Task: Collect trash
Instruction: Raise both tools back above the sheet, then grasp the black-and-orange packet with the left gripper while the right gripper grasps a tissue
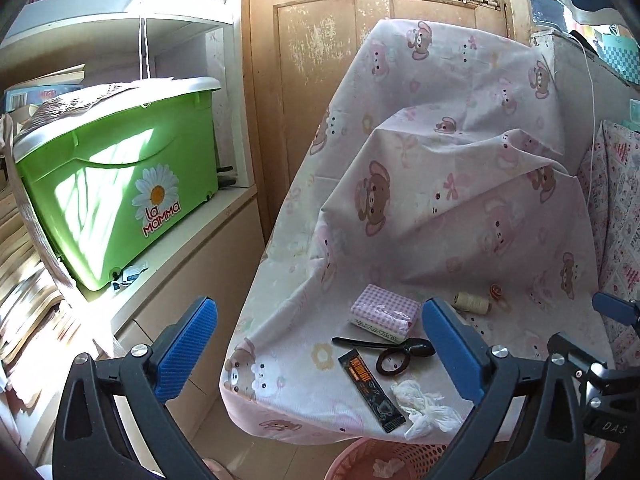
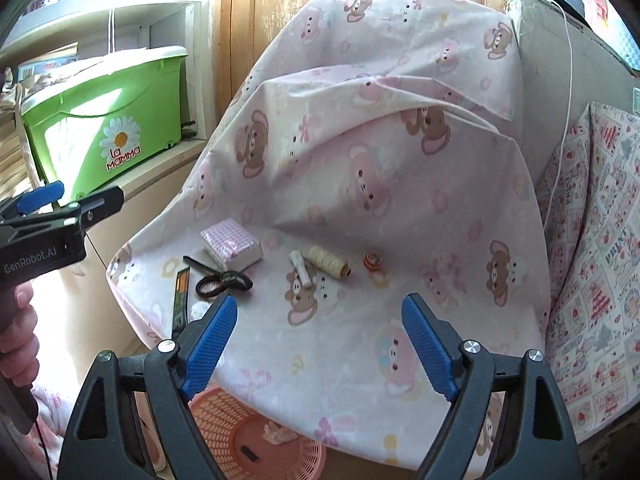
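Both grippers, left (image 1: 320, 354) and right (image 2: 320, 344), fingers released, empty, above pink basket (image 2: 256, 436); crumpled tissue (image 1: 424, 406) likely next.

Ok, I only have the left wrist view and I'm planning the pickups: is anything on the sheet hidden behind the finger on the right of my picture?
Observer: Yes. The right wrist view shows a small white roll lying just left of the cream thread spool.
Operator: Is the right gripper free?
Observer: The right gripper holds nothing. Its fingers stand open over bare sheet.
Operator: Anything in the basket yet?
Observer: The pink basket under the sheet's edge holds a crumpled pale scrap and, beside it, a small dark piece that your view cuts off.
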Demonstrator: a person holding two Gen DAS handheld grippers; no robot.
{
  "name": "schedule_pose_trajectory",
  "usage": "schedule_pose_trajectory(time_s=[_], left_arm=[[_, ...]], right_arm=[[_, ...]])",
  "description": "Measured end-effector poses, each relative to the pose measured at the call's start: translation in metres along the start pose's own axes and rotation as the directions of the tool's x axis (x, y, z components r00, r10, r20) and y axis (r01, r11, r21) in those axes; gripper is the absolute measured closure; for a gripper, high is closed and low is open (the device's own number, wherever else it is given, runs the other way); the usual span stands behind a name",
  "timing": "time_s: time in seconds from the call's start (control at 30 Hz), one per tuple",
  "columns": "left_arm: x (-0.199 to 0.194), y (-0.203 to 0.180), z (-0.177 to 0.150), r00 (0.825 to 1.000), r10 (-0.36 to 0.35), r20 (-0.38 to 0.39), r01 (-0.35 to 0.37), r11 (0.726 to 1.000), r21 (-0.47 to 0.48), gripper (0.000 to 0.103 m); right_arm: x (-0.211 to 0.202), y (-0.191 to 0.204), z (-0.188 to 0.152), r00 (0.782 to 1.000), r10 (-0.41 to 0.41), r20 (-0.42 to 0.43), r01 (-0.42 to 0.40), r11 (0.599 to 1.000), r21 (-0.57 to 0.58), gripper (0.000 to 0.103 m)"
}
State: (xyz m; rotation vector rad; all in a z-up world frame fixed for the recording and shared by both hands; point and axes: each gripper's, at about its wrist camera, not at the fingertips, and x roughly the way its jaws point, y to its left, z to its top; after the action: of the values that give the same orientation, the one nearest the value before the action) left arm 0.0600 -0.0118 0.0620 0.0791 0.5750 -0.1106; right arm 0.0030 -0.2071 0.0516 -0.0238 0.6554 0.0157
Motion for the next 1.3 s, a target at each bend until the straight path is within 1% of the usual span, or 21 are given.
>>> schedule_pose_trajectory(time_s=[0.07,0.1,0.17,0.23,0.3,0.43,0.5,0.57,0.6,0.67,0.77,0.83,0.9,0.93,1.0,1.07,1.1,1.13,1.17,1.23,1.3], left_arm=[[0.002,0.0,-0.005,1.0,0.009,0.008,-0.009,1.0,0.019,0.001],[0.003,0.001,-0.01,1.0,0.015,0.011,-0.016,1.0,0.021,0.001],[0.008,0.004,-0.021,1.0,0.019,0.003,-0.019,1.0,0.009,0.001],[0.018,0.007,-0.031,0.999,0.019,-0.04,-0.02,1.0,-0.018,0.001],[0.027,0.008,-0.038,0.996,0.017,-0.087,-0.02,0.999,-0.035,0.001],[0.032,0.007,-0.041,0.993,0.009,-0.119,-0.016,0.998,-0.058,0.001],[0.03,0.007,-0.04,0.994,0.008,-0.113,-0.015,0.998,-0.065,0.001],[0.026,0.007,-0.04,0.996,0.022,-0.091,-0.028,0.998,-0.062,0.001],[0.024,0.006,-0.041,0.997,0.025,-0.076,-0.029,0.998,-0.054,0.001],[0.021,0.003,-0.042,0.998,0.034,-0.058,-0.035,0.999,-0.027,0.001],[0.025,0.001,-0.048,0.998,0.023,-0.061,-0.024,1.0,-0.016,0.001],[0.033,0.002,-0.051,0.994,0.015,-0.109,-0.019,0.999,-0.032,0.001],[0.038,0.007,-0.052,0.99,-0.033,-0.138,0.023,0.997,-0.073,0.001],[0.039,0.01,-0.053,0.99,-0.033,-0.138,0.021,0.996,-0.084,0.001],[0.04,0.014,-0.056,0.991,0.013,-0.131,-0.022,0.998,-0.063,0.002],[0.041,0.017,-0.058,0.991,0.029,-0.131,-0.034,0.999,-0.037,0.012],[0.042,0.018,-0.059,0.99,0.014,-0.14,-0.018,0.999,-0.031,0.028],[0.043,0.019,-0.06,0.988,-0.006,-0.157,0.002,1.0,-0.028,0.037],[0.044,0.019,-0.061,0.985,-0.024,-0.171,0.019,0.999,-0.028,0.04],[0.046,0.017,-0.065,0.978,-0.058,-0.199,0.052,0.998,-0.038,0.053],[0.048,0.014,-0.067,0.969,-0.091,-0.229,0.083,0.996,-0.045,0.058]], right_arm=[[0.0,-0.006,0.008,0.998,0.051,0.027,-0.052,0.999,0.01,0.017],[0.0,-0.009,0.01,0.998,0.044,0.05,-0.045,0.999,0.018,0.017],[0.002,-0.013,0.007,0.995,-0.006,0.096,0.002,0.999,0.04,0.015],[0.009,-0.018,-0.004,0.992,-0.042,0.118,0.033,0.996,0.08,0.011],[0.019,-0.021,-0.011,0.993,-0.081,0.085,0.071,0.99,0.119,0.01],[0.026,-0.025,-0.017,0.996,-0.065,0.062,0.058,0.992,0.114,0.01],[0.027,-0.026,-0.017,0.995,-0.074,0.064,0.066,0.992,0.111,0.01],[0.029,-0.027,-0.015,0.994,-0.098,0.047,0.093,0.991,0.098,0.01],[0.031,-0.029,-0.014,0.994,-0.107,0.032,0.104,0.99,0.098,0.01],[0.032,-0.032,-0.013,0.993,-0.116,0.032,0.112,0.988,0.105,0.01],[0.033,-0.037,-0.013,0.996,-0.089,0.02,0.086,0.989,0.121,0.01],[0.034,-0.041,-0.015,0.999,-0.046,0.008,0.044,0.987,0.151,0.01],[0.035,-0.044,-0.017,1.0,-0.027,0.002,0.026,0.984,0.175,0.01],[0.035,-0.045,-0.018,1.0,-0.03,-0.001,0.03,0.984,0.175,0.01],[0.036,-0.044,-0.02,0.999,-0.045,-0.005,0.045,0.984,0.17,0.01],[0.037,-0.043,-0.02,0.999,-0.035,-0.008,0.036,0.985,0.168,0.01],[0.038,-0.042,-0.021,1.0,-0.03,-0.009,0.031,0.986,0.164,0.01],[0.039,-0.039,-0.022,0.999,-0.032,-0.011,0.034,0.988,0.153,0.01],[0.041,-0.036,-0.023,0.999,-0.043,-0.012,0.044,0.99,0.136,0.01],[0.046,-0.028,-0.026,0.997,-0.07,-0.02,0.072,0.993,0.096,0.012],[0.052,-0.018,-0.028,0.997,-0.075,-0.034,0.077,0.996,0.054,0.014]])
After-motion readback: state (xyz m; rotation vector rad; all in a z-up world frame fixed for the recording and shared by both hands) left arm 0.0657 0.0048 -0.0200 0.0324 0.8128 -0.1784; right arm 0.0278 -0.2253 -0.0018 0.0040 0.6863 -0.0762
